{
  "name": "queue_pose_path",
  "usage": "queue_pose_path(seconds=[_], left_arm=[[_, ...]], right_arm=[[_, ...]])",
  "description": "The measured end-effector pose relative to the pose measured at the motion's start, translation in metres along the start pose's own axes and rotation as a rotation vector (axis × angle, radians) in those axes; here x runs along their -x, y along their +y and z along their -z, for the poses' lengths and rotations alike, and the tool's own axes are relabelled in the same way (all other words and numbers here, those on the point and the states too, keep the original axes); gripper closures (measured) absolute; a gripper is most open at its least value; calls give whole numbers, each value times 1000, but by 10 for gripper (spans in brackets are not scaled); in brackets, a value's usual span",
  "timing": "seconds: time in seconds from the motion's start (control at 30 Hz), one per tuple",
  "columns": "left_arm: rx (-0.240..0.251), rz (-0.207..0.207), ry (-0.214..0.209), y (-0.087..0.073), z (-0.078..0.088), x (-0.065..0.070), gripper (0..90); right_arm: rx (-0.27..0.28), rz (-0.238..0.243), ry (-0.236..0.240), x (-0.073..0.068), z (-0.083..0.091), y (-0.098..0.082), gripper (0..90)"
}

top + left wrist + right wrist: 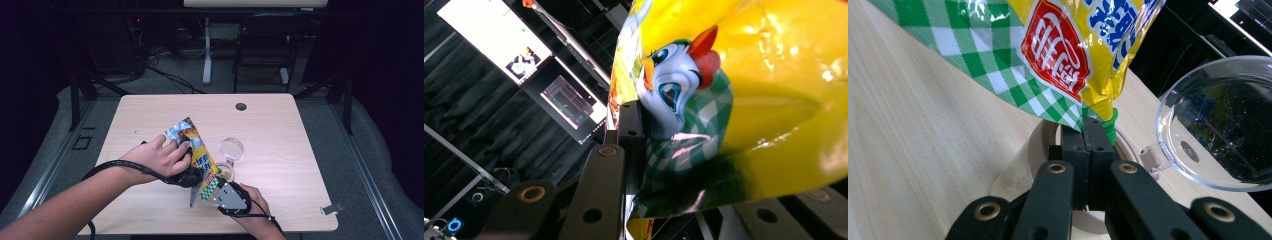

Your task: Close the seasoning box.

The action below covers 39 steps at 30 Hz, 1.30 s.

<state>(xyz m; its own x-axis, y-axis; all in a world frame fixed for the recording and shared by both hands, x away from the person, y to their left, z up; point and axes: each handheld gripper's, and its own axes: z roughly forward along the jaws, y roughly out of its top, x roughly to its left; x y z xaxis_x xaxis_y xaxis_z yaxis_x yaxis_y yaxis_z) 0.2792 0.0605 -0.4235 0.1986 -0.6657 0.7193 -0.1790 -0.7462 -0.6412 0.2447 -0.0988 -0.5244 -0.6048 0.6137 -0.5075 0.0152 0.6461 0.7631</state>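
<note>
My left gripper (192, 172) clamps the snack bag (196, 150) at its middle. My right gripper (220, 192) pinches the bag's lower corner, just over a small open container (226, 171) (its clear lid (231, 149) lies just beyond). I judge that I am opening the bag; next, tear that corner steadily. Below the grippers lies a pale wooden table (280, 135); beyond it, a dark room with a chair (265, 35).
</note>
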Motion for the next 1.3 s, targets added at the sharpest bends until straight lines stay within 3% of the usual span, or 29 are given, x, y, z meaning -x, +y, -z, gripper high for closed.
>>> queue_pose_path(seconds=[1.3], left_arm=[[-2,-22,1,2,2,-4,813]], right_arm=[[-2,-8,10,0,-1,0,900]])
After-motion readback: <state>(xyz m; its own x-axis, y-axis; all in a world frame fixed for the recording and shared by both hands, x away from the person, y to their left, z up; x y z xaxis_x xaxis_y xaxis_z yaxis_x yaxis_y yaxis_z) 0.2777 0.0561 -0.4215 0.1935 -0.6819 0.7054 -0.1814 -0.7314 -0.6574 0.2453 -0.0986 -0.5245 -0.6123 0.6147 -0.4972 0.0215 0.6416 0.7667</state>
